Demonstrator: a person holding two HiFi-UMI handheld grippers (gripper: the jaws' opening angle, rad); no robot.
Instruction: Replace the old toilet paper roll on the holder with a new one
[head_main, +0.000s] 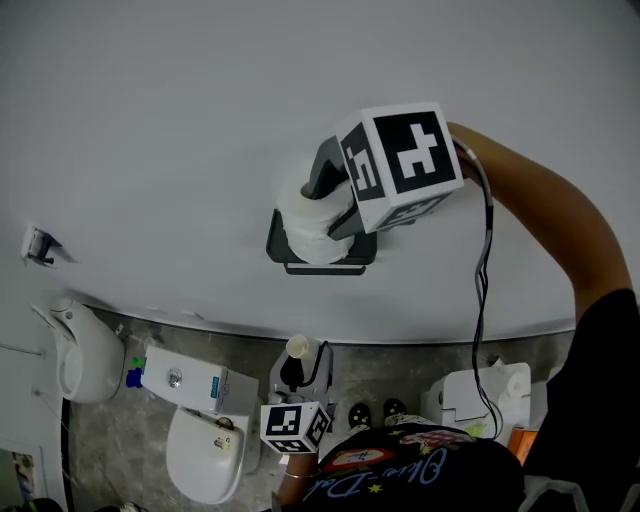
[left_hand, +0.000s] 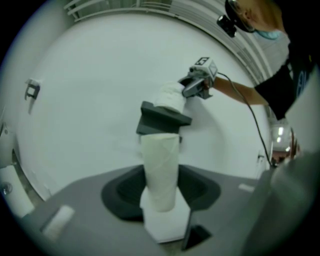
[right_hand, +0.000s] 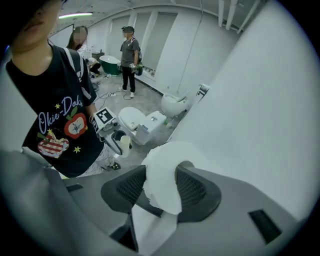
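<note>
On white wall (head_main: 150, 120) holder (head_main: 320, 266), right tool (head_main: 322, 205) grips paper roll (head_main: 300, 225); left tool (left_hand: 160, 197) clamps cardboard tube (left_hand: 160, 160) above grey floor (head_main: 110, 440).

A white toilet (head_main: 205, 462) stands on grey floor (head_main: 110, 440) near a wall-hung fixture (head_main: 82, 352).

New roll (head_main: 306, 225): between the jaws of the right gripper (head_main: 327, 205), seated on the holder (head_main: 322, 266).
Holder: fixed to the wall (head_main: 150, 120), directly under the right gripper's jaws.
Cardboard tube (left_hand: 161, 170): upright between the jaws of the left gripper (left_hand: 162, 200), well below the right gripper.
Toilet (head_main: 205, 455): on the floor, just left of the left gripper.
Wall-side bowl (head_main: 80, 355): farther left of the left gripper, against the wall.
</note>
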